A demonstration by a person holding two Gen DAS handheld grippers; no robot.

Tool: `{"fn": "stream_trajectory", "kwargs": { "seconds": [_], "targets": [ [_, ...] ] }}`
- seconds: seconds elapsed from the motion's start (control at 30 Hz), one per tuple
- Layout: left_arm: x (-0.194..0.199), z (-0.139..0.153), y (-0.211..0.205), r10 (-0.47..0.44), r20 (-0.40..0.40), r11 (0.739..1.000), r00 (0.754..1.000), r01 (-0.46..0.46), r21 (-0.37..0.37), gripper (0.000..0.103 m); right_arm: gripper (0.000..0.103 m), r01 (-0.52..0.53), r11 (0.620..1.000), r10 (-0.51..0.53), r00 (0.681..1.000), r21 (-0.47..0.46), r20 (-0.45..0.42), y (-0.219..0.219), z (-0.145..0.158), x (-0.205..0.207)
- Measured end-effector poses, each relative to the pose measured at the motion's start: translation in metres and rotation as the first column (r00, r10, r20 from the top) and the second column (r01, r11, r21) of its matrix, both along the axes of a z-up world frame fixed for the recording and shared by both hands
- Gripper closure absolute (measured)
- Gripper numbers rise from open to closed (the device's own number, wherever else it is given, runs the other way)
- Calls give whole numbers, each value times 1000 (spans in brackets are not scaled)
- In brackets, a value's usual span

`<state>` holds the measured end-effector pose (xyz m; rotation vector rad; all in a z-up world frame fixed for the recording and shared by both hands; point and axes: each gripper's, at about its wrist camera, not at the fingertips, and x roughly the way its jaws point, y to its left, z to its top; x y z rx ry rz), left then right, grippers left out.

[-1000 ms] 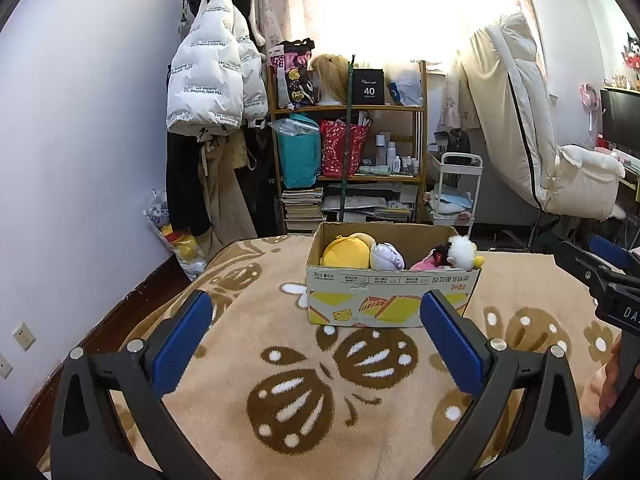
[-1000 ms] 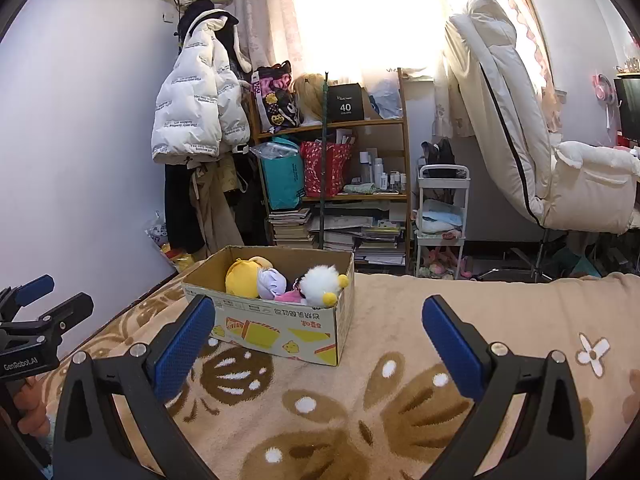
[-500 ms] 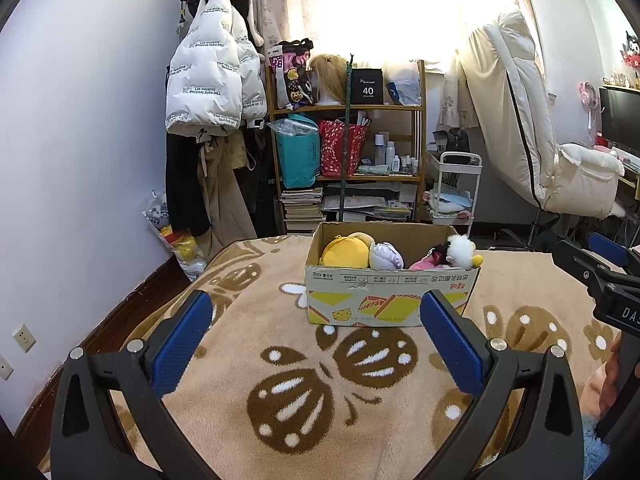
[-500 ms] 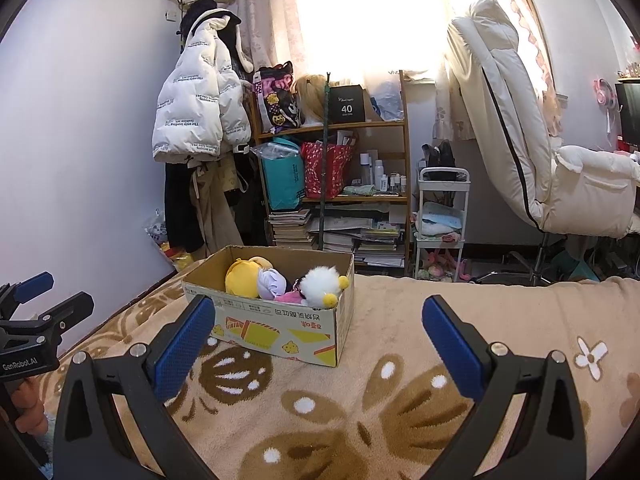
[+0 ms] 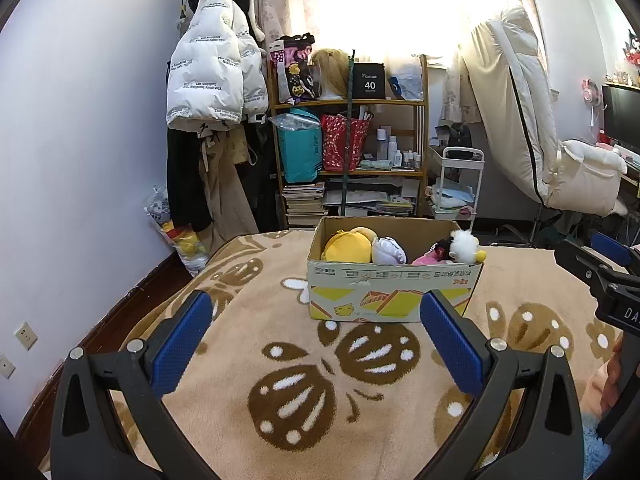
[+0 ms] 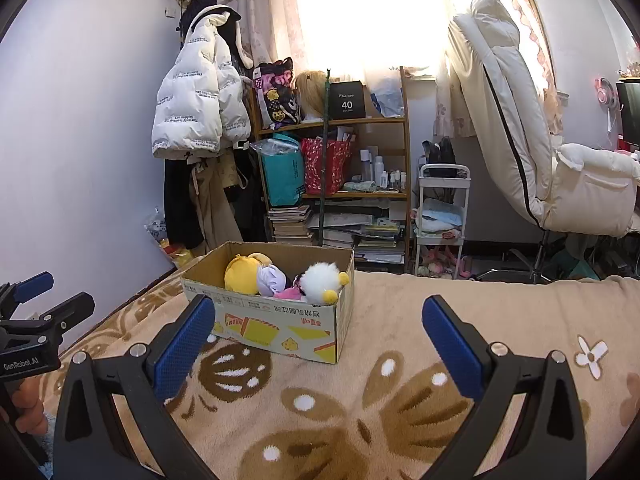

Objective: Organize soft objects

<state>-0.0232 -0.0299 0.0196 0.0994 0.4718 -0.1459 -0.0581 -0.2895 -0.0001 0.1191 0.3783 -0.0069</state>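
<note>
A cardboard box stands on the beige patterned blanket and holds a yellow plush, a pale lilac plush, a pink doll and a white fluffy plush. The box also shows in the right wrist view, left of centre, with the yellow plush and white plush inside. My left gripper is open and empty, short of the box. My right gripper is open and empty, to the box's right front.
A cluttered wooden shelf, hanging coats and a white rolling cart stand beyond the bed. A cream recliner chair is at the right. The wall runs along the bed's left edge.
Both grippers have barely shifted; the view has drifted slightly. Nothing was taken hold of or let go.
</note>
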Motion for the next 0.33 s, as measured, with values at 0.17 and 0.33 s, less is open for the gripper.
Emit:
{"fn": "stream_trajectory", "kwargs": {
  "seconds": [0.17,0.33],
  "targets": [
    [1,-1,1,3,-3,1000,1000,-3,0,1,0,-2,1000,2,1000,0,0,-1,-1,0],
    [2,-1,1,3,-4,1000,1000,-3,0,1,0,-2,1000,2,1000,-2,-1,-1,0,1]
  ]
}}
